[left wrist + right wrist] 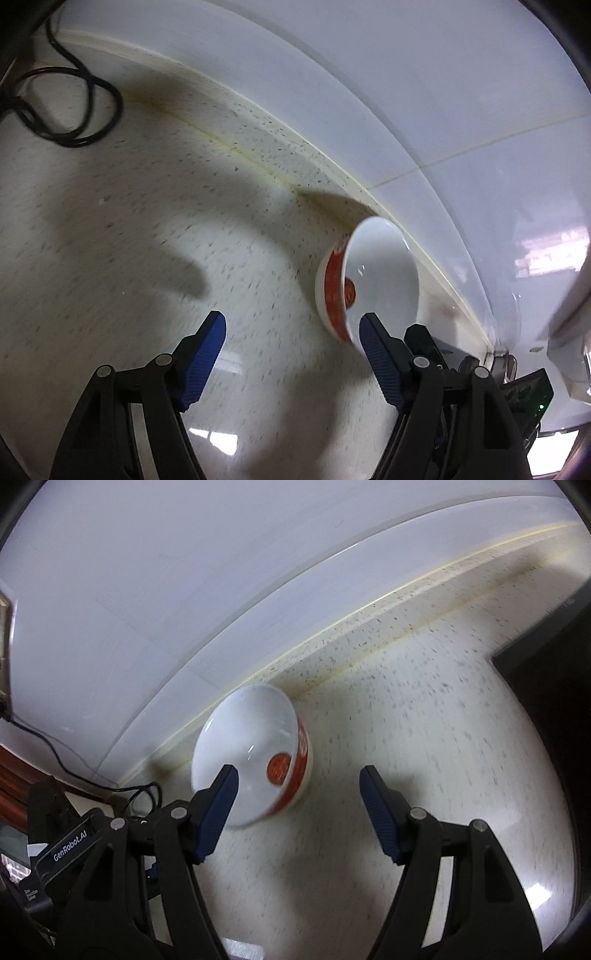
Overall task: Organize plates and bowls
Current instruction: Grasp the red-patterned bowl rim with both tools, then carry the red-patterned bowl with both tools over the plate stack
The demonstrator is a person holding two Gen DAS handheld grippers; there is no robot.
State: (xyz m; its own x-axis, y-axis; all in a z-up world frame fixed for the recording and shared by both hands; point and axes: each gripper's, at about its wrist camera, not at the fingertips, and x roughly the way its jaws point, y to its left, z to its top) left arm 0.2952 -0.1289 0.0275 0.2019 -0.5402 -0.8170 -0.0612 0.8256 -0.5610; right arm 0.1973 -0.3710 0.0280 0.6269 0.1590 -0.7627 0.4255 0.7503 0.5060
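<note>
A white bowl with a red patterned band and a red round mark inside (384, 273) stands on the speckled countertop (147, 221) close to the white wall. It also shows in the right wrist view (247, 753). My left gripper (291, 343) is open and empty, with the bowl just beyond its right finger (376, 350). My right gripper (299, 794) is open and empty, with the bowl behind its left finger (218, 808). No plates are in view.
A black cable (70, 99) lies coiled at the countertop's far left. The white tiled wall (406, 92) runs along the back. A dark block (546, 672) stands at the right. The other gripper's body (66, 845) sits at lower left.
</note>
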